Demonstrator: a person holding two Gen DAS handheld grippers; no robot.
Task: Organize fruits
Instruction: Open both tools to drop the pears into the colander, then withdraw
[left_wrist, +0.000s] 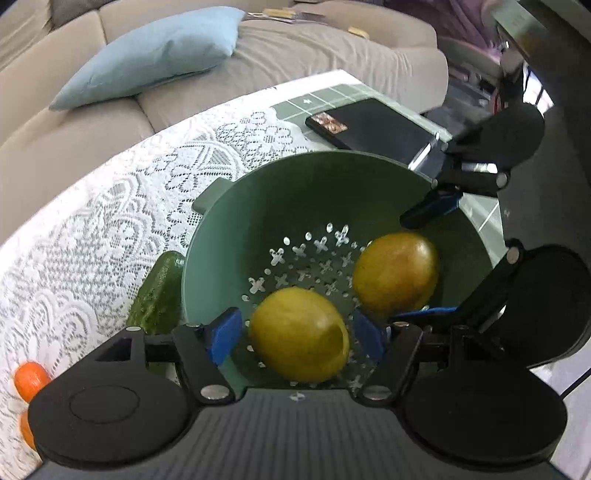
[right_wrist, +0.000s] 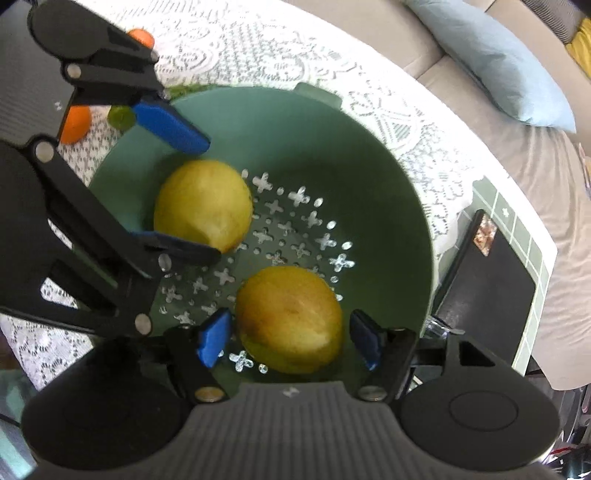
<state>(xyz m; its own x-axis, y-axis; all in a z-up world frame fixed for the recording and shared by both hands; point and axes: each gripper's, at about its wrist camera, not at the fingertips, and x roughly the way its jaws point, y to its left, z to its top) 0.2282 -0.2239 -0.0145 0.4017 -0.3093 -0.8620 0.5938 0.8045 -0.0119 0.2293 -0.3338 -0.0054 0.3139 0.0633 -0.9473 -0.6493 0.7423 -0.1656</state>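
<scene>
A green colander (left_wrist: 295, 184) (right_wrist: 351, 147) stands on a lace tablecloth, and both grippers reach down into it. Two yellow lemons lie on its perforated floor. In the left wrist view my left gripper (left_wrist: 295, 338) straddles the nearer lemon (left_wrist: 299, 334), with narrow gaps between it and the blue pads (left_wrist: 223, 336). My right gripper (right_wrist: 290, 342) stands the same way around the other lemon (right_wrist: 290, 319), its pads just off the skin. Each view also shows the other gripper: the right gripper (left_wrist: 399, 269) and the left gripper (right_wrist: 212, 199).
A cucumber (left_wrist: 159, 295) lies against the colander's outer left side. Orange fruits (left_wrist: 31, 380) (right_wrist: 75, 123) sit on the lace cloth (left_wrist: 110, 221) beyond it. A black book (left_wrist: 376, 129) (right_wrist: 491, 277) lies beside the colander on a green grid mat. A sofa with a blue pillow (left_wrist: 155, 55) borders the table.
</scene>
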